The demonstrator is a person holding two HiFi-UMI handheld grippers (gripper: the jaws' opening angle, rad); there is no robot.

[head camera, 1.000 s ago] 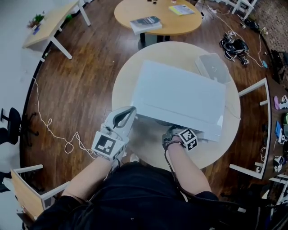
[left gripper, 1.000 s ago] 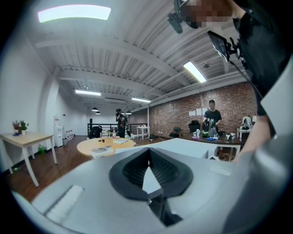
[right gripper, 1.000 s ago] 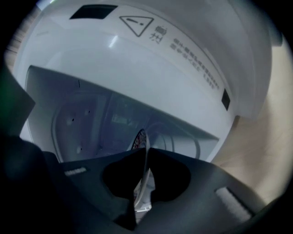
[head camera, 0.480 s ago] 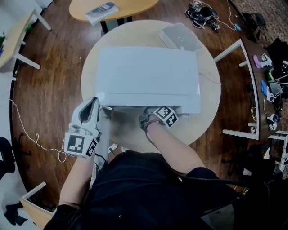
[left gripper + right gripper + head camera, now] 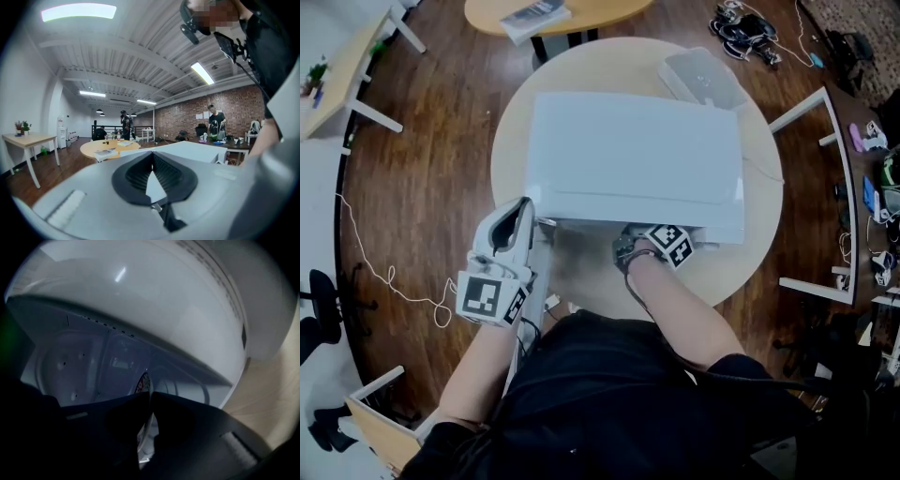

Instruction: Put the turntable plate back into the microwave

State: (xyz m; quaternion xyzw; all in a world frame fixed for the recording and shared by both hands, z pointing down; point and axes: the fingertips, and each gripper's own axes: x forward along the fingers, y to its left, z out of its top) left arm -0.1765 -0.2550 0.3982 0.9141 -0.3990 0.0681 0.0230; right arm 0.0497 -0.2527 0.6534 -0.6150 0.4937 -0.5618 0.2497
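A white microwave [image 5: 637,164] stands on a round pale table [image 5: 750,239]. My right gripper [image 5: 630,242] reaches under its front edge into the open cavity [image 5: 79,366], so its tips are hidden in the head view. In the right gripper view that gripper [image 5: 150,394] is shut on the turntable plate [image 5: 143,383]. The plate is seen edge-on, a thin glass rim with a red pattern. My left gripper [image 5: 525,202] sits at the microwave's front left corner. Its jaws [image 5: 152,153] are shut, with nothing seen between them.
A pale strip [image 5: 539,272] runs from the microwave's front left corner toward me; it looks like the open door, edge-on. A grey box [image 5: 701,77] sits behind the microwave. A second round table [image 5: 553,11] with a book stands beyond. A white frame [image 5: 825,178] stands at the right.
The head view has swung, so the microwave now sits squarer in the picture. Both grippers keep their places relative to it.
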